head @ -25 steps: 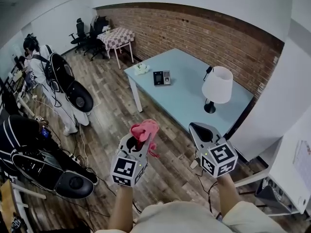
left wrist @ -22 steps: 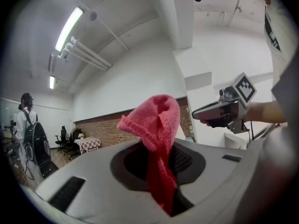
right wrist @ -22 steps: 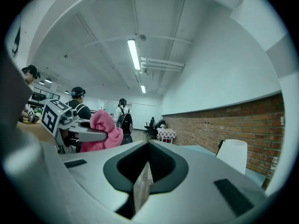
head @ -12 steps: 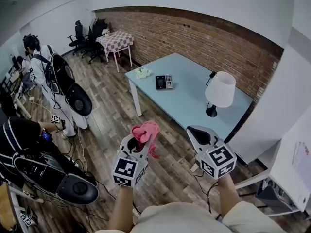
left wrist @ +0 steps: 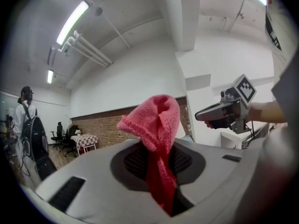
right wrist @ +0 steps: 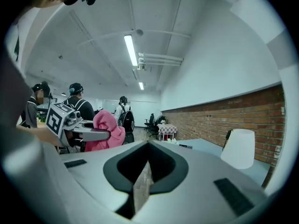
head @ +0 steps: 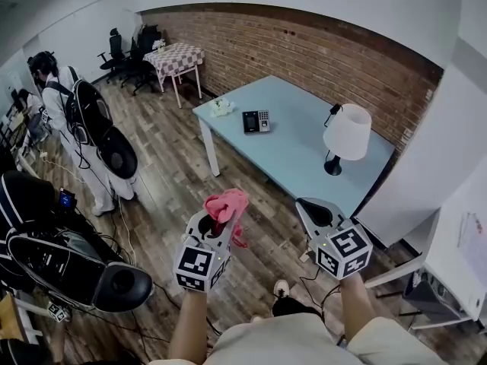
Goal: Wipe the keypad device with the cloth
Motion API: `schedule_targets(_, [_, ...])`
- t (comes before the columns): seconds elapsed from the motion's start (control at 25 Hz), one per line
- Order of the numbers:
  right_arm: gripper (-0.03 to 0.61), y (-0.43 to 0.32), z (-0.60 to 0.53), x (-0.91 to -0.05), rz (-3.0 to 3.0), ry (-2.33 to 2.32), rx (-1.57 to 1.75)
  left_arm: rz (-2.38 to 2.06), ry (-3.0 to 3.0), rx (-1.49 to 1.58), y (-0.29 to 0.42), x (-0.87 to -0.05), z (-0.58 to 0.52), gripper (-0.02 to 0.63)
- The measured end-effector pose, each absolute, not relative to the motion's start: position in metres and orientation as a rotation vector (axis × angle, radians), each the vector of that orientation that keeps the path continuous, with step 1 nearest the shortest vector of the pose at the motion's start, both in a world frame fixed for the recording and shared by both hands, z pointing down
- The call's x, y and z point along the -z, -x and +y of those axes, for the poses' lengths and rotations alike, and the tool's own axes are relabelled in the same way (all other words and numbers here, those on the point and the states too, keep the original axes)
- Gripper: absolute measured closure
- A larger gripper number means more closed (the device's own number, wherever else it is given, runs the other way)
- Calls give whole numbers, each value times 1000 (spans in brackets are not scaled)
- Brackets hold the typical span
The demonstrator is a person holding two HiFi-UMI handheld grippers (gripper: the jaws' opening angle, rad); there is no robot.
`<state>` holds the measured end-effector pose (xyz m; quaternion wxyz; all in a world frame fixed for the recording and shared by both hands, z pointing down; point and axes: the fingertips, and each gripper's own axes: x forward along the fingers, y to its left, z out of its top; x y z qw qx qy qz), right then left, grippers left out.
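A pink cloth (head: 226,205) is pinched in my left gripper (head: 216,220), bunched above the jaws; in the left gripper view the cloth (left wrist: 158,143) rises between the shut jaws. My right gripper (head: 318,213) is held beside it, jaws shut with nothing between them. The dark keypad device (head: 254,121) lies flat near the far left end of the light blue table (head: 300,162), well ahead of both grippers. Both grippers hang over the wooden floor, short of the table's near edge. In the right gripper view the cloth (right wrist: 103,131) shows at left.
A white table lamp (head: 346,137) stands on the table's right part, and a small white bundle (head: 221,106) lies at its far left corner. A person with a backpack (head: 76,128) stands at left among black bags (head: 68,265). A brick wall (head: 319,59) runs behind the table.
The view has shifted slightly; the person at left has moved a little. A shoe now shows below between my arms. Both grippers hold much the same pose.
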<state>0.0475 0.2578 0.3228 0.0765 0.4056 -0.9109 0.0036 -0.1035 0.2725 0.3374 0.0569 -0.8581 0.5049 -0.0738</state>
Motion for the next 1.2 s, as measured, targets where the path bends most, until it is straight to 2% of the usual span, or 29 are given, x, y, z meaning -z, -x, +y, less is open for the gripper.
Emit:
schedule_targets(0.52, [570, -44, 189, -336, -2695, -1248, -2, 1542, 2617, 247, 109, -353, 214, 512])
schedule_targets(1.2, [570, -40, -1, -326, -2724, -1194, -56, 1639, 2582, 287, 117, -341, 43, 512])
